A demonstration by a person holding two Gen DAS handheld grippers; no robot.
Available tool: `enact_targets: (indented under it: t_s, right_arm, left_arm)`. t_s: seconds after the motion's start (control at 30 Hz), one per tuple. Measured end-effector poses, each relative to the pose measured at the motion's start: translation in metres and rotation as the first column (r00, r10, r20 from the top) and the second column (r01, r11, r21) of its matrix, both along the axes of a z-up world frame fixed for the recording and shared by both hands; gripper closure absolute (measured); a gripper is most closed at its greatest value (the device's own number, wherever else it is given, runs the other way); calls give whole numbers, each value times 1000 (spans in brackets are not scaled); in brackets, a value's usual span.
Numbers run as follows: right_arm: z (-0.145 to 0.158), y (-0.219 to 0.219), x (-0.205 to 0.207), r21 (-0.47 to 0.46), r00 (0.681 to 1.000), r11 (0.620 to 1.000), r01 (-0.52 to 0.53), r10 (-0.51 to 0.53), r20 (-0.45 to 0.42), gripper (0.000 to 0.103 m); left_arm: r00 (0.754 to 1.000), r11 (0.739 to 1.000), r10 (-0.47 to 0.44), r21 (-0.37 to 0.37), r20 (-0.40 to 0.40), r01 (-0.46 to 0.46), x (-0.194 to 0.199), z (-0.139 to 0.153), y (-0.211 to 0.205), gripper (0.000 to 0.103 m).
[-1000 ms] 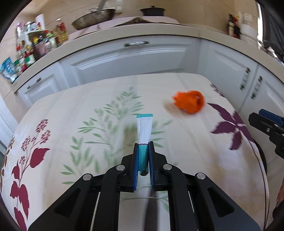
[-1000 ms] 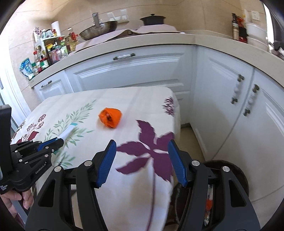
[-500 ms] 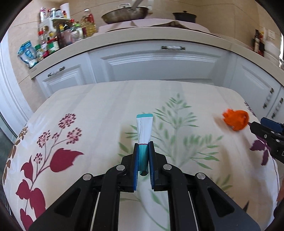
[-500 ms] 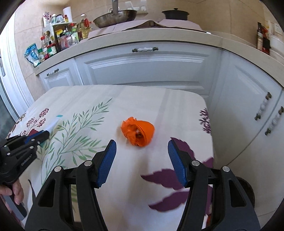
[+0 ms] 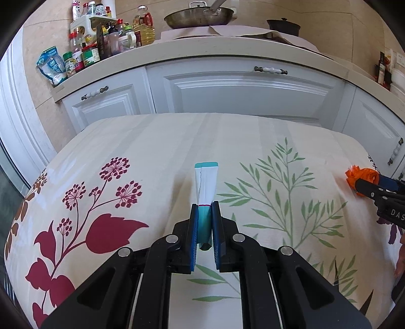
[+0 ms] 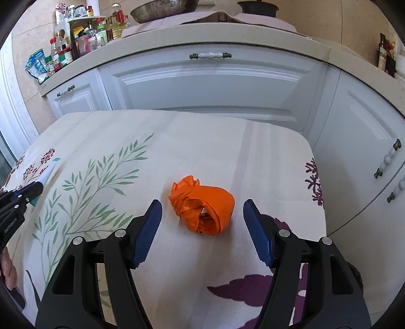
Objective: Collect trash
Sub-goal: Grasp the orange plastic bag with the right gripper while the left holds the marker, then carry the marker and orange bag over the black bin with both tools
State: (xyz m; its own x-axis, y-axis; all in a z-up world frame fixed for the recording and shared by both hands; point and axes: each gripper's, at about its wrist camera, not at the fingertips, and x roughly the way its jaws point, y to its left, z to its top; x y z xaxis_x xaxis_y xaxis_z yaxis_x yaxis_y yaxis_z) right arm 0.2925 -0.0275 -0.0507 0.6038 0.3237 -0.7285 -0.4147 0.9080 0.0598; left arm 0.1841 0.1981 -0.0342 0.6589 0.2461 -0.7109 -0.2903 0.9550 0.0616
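My left gripper is shut on a flattened white and teal tube, which sticks out forward above the flowered tablecloth. A crumpled orange plastic bag lies on the cloth near the table's right end. My right gripper hovers over it, its jaws opening, with the bag between the blue pads and a gap on each side. In the left wrist view the orange bag shows at the far right, partly behind the right gripper. The left gripper and the tube appear at the left edge of the right wrist view.
White kitchen cabinets stand just behind the table, under a counter crowded with bottles, jars and a pan. More cabinet doors close off the right side. The table's right edge drops away beside the bag.
Both views have swung left across the table. The right gripper has closed in on the orange bag, which now sits between its pads, and the jaws stand a little wider. The left gripper still holds the tube.
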Motion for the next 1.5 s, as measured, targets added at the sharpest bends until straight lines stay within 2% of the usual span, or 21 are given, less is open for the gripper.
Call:
enact_targets:
  t_s: [0.03,0.07,0.1,0.47,0.83,1.5]
  right_arm:
    - [0,0,1,4,1000,1000,-1,1,-2,42]
    - [1,0,1,9,1000,1000,-3,3,0,51]
    - [1,0,1,6,1000,1000,-6,6,-2,53]
    - [3,2,-11,-26,1000,1000,-16,16,24,54]
    - [9,-8,-40,-11,999,1000,-5,5,48,54]
    - [29,-73,-119,49,990,994,100,-105,99,54]
  left_arm:
    - [1000,1000,1,-1,-1,-1,0,0,1,92]
    - [1000,1000,3,-2,-1,-3,0,-1,2,92]
    - [1000,1000,4,-3,-2,-4,1,-1,3,92]
    - [1000,1000,-2,-9,-7,2,-1,-3,-5,92]
    - [1000,999,-24,-21,-3,24,-12,-1,-21,92]
    - [988,988,-149,-28,40,150,-50,19,-88,92]
